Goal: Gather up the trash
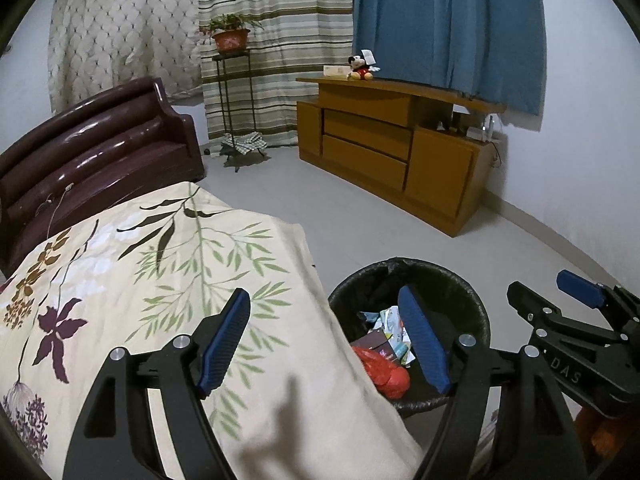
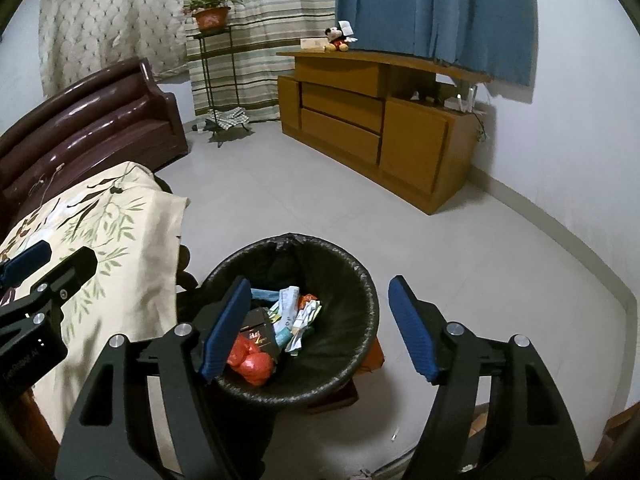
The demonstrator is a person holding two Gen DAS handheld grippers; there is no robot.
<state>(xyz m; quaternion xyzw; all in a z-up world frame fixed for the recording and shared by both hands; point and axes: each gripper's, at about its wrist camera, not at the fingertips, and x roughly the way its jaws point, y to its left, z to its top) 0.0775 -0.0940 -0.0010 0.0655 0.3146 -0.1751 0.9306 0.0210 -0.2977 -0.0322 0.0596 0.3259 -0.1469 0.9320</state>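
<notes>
A black bin [image 2: 360,280] lined with a black bag stands on the floor beside the bed; it also shows in the left wrist view [image 1: 472,300]. Inside lie a red plastic bag [image 2: 252,364], a dark box [image 2: 260,330] and several crumpled wrappers [image 2: 296,314]. My right gripper [image 2: 320,328] is open and empty, hovering above the bin. My left gripper [image 1: 324,340] is open and empty, above the edge of the floral bedspread [image 1: 160,280], left of the bin. The right gripper shows in the left wrist view [image 1: 560,292].
A dark brown headboard [image 1: 92,152] is at the left. A wooden cabinet [image 2: 372,120] with a Mickey plush [image 2: 338,40] stands against the far wall. A plant stand [image 2: 212,40] is before the curtains. An orange-brown object [image 2: 376,356] sits under the bin.
</notes>
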